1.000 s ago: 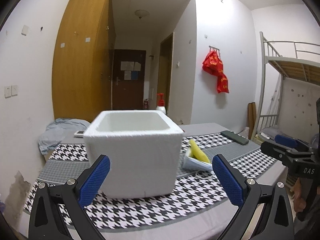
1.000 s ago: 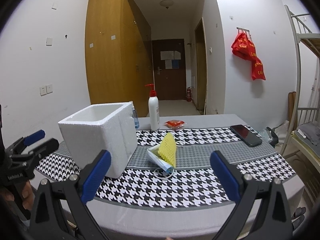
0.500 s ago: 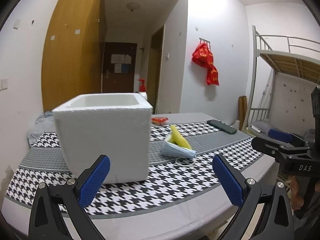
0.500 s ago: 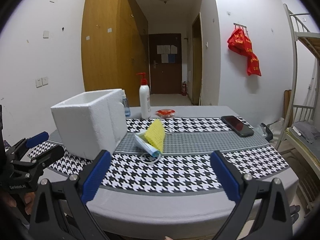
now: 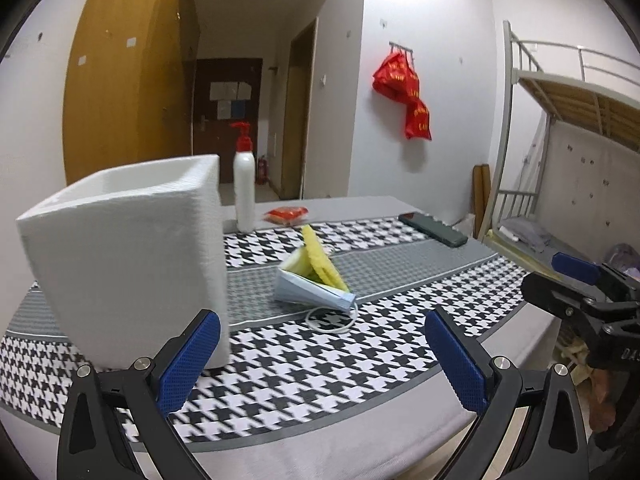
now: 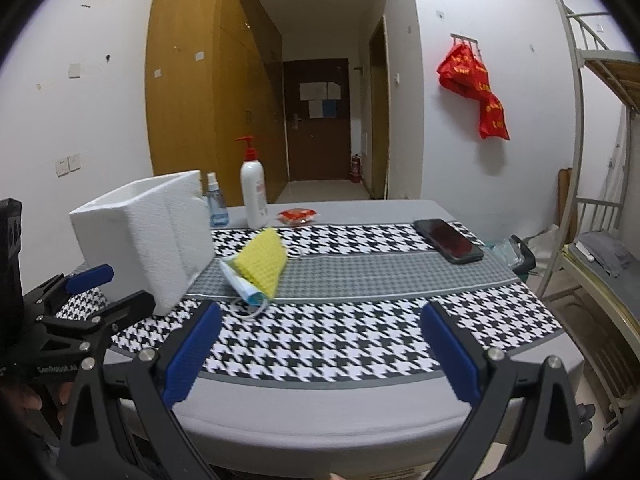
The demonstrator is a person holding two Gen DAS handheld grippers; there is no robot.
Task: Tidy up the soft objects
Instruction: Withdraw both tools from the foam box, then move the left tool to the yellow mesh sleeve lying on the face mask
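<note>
Tabletop (image 6: 360, 412): grey, with a black-and-white houndstooth cloth (image 6: 360, 340) laid over most of it; a plain grey band runs across the middle of the cloth.
Foam box (image 5: 120, 264): white, open-topped, standing upright on the left part of the cloth; nothing of its inside shows.
Left gripper (image 5: 320, 364): blue pads spread wide, nothing between them, held over the near edge of the tabletop, just in front of the foam box's right corner.
Right gripper (image 6: 320, 356): blue pads spread wide and empty, over the near edge, well apart from the soft things.
Yellow sponge (image 6: 264, 260): a dimpled sheet, propped at a tilt against the face mask, just right of the foam box.
Face mask (image 5: 312, 292): pale blue, folded, lying on the grey band under the sponge; its white ear loop (image 5: 332, 316) trails toward the near side.
Pump bottle (image 6: 253, 192): white with a red pump, upright behind the foam box.
Phone (image 6: 448, 240): dark, flat on the cloth's far right.
Spray bottle (image 6: 216, 204): small, blue, beside the pump bottle.
Red packet (image 6: 298, 215): flat on the bare grey surface near the far edge.
</note>
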